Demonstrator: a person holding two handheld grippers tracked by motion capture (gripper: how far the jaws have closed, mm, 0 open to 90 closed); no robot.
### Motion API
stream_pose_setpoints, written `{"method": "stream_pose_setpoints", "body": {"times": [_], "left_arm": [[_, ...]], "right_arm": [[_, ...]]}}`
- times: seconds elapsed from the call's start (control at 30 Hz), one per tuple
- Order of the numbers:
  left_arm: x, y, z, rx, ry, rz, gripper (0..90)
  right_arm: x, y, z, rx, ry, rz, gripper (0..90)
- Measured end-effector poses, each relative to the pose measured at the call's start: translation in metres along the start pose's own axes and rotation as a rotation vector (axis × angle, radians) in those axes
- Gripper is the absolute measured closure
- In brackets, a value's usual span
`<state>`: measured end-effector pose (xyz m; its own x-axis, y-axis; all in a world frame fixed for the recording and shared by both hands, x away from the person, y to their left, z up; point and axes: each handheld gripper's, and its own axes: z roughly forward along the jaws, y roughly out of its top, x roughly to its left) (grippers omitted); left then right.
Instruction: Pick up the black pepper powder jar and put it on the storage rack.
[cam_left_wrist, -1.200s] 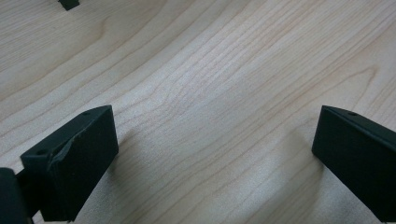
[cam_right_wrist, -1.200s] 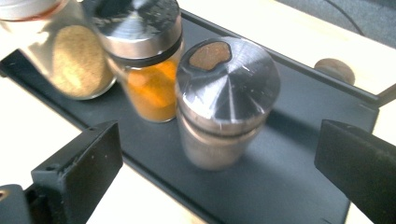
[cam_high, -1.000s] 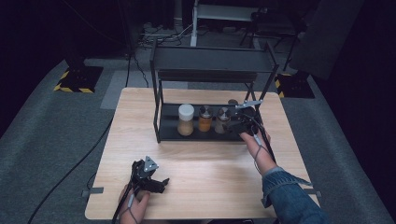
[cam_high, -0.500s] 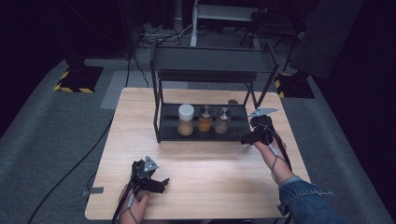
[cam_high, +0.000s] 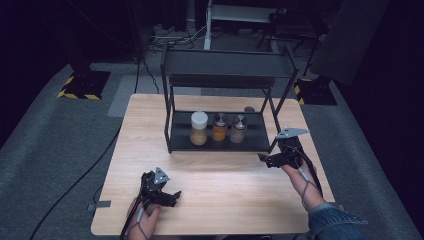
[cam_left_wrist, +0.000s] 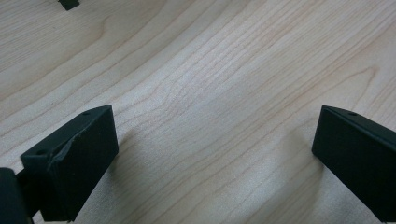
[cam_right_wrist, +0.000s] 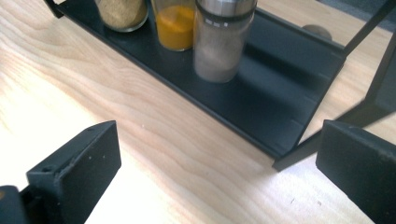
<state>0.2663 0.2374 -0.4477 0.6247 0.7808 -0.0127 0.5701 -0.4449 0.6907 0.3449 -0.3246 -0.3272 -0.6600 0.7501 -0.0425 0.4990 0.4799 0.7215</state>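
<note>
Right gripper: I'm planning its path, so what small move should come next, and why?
Probably ease the right gripper back from the rack. Its jaws are open and empty, and three jars already stand upright on the bottom shelf.

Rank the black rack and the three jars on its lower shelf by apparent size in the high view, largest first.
1. Black rack
2. White-lidded jar
3. Orange spice jar and pale-brown spice jar: these look alike, so no ranking between them.

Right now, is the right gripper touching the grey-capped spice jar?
Apart. The right gripper view shows the right gripper open over bare table, with the spice jar standing back on the rack shelf.
</note>
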Motion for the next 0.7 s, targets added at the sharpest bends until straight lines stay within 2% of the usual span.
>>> {"method": "stream_pose_setpoints", "body": {"times": [0.43,0.7], "left_arm": [[0.000,0.000,0.000,0.000,0.000,0.000,0.0],[0.000,0.000,0.000,0.000,0.000,0.000,0.0]], "right_arm": [[-0.004,-0.048,0.001,-0.003,0.023,0.025,0.0],[-0.003,-0.078,0.005,-0.002,0.021,0.029,0.0]]}}
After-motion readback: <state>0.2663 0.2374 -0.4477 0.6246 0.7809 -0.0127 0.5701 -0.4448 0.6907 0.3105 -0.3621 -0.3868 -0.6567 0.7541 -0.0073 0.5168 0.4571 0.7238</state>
